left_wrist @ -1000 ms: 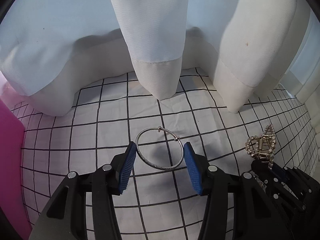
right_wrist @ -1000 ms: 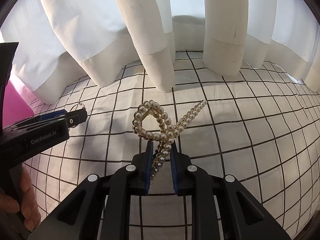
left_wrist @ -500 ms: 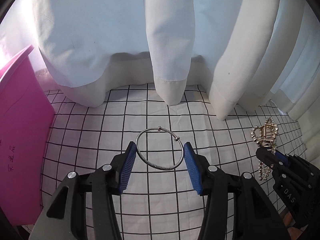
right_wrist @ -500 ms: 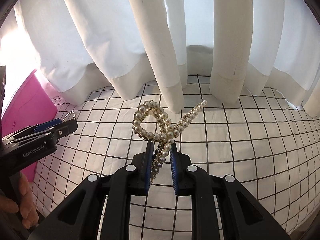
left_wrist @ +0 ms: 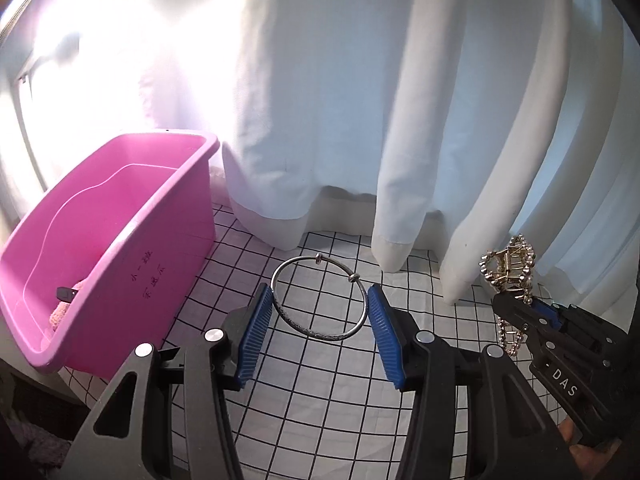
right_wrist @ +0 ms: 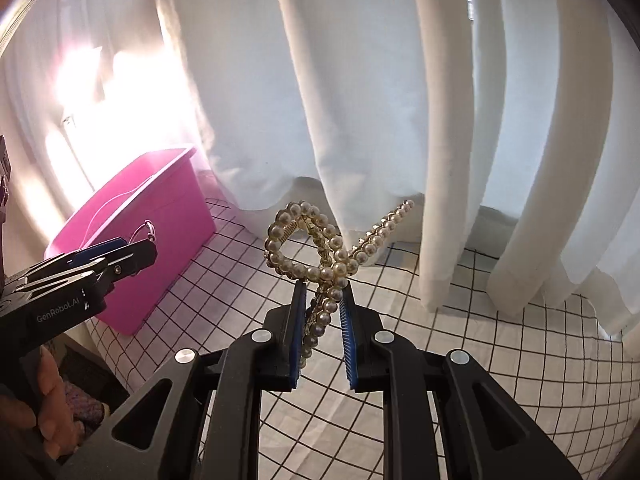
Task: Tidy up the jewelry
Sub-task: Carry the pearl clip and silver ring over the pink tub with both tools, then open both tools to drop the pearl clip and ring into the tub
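While held: one bangle (left_wrist: pixel 319 297), one hair claw (right_wrist: pixel 320 248).

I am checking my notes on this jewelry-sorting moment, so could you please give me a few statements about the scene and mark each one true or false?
1. The left gripper holds a silver bangle between its blue pads. True.
2. The right gripper is empty. False: it is shut on a pearl hair clip.
3. A pink bin stands on the checked cloth, on the left of both views. True.
4. The pink bin is covered by a lid. False: it is open on top.
5. White curtains hang behind the cloth. True.
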A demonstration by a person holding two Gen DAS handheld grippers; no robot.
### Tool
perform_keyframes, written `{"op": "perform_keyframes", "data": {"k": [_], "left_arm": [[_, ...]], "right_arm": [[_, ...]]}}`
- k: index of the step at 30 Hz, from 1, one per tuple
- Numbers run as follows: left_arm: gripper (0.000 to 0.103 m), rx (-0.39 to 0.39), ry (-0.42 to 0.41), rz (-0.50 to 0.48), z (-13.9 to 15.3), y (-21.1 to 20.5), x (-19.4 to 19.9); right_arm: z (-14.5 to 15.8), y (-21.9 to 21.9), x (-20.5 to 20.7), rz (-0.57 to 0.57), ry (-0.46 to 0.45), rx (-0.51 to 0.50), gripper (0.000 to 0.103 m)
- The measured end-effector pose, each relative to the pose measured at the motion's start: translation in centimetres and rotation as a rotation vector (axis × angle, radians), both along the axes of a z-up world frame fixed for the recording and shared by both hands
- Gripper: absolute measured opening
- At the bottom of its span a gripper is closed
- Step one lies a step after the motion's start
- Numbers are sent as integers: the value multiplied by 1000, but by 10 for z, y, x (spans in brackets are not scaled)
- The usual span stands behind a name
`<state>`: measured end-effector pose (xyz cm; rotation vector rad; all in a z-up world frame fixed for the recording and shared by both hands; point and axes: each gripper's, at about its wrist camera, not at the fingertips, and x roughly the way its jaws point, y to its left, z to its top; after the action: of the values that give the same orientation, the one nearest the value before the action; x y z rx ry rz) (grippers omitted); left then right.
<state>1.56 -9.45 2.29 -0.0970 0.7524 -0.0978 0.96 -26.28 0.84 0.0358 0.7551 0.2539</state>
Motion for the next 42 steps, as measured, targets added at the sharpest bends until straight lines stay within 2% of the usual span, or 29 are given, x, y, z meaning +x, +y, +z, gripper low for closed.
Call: {"op": "perform_keyframes", "data": {"k": [10,16,21,25,29,34,42], "left_arm": [[48,26,-93,160,46,91,-4],[48,22,-100,283,49,165,2],[48,8,-47,381,36,232,16],[48,3,-14,431,22,267,27],[48,3,35,451,7,284,41],[49,-30,143,461,-18,297,60],[50,-45,278,445,-49,299,80]], "right_arm": [[42,99,29,187,-60,35,17],[56,174,53,291,-67,55,17],[48,237,80,365,-22,59,17],[38,282,103,410,10,52,17],[23,317,127,440,64,27,17],[3,347,151,488,158,-17,17],[-29,369,171,500,267,-93,17]]}}
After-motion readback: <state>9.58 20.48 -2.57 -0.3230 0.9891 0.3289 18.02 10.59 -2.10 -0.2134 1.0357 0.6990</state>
